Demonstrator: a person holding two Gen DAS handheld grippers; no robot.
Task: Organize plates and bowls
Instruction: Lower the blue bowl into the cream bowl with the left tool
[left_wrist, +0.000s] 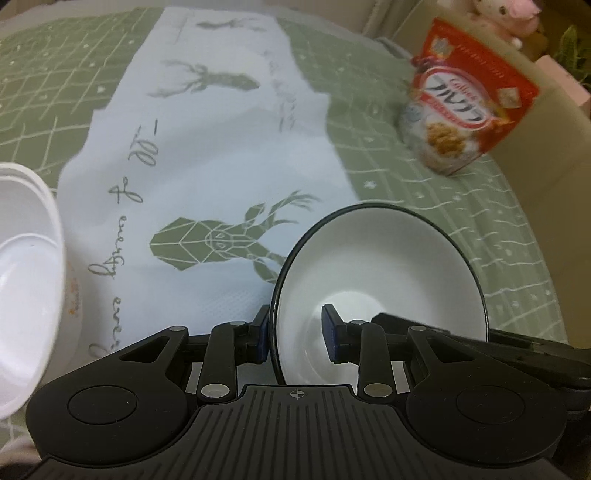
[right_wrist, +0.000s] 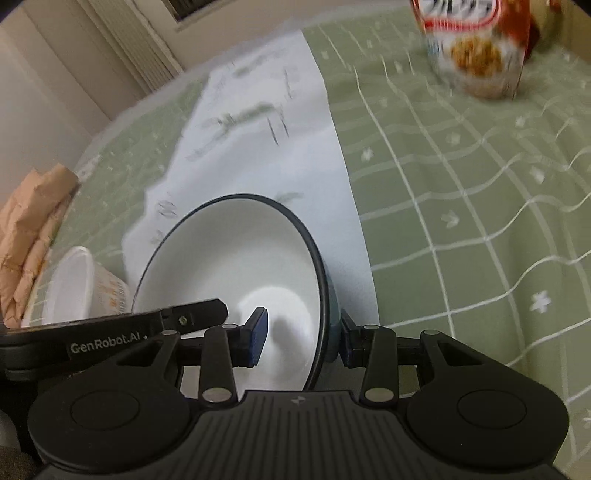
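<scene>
Cereal box (left_wrist: 469, 99) (blurred) on green cloth (right_wrist: 461, 206).

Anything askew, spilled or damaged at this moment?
Nothing spilled or broken. The dark-rimmed bowl is tipped steeply on edge, its wall pinched by both the left claw and the right claw. The cereal box looks tilted, though blur and fisheye may explain that.

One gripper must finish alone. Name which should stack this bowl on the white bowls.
Left, probably: the left gripper and right gripper both straddle the dark-rimmed bowl, but the white bowls sit beside the left one.
</scene>
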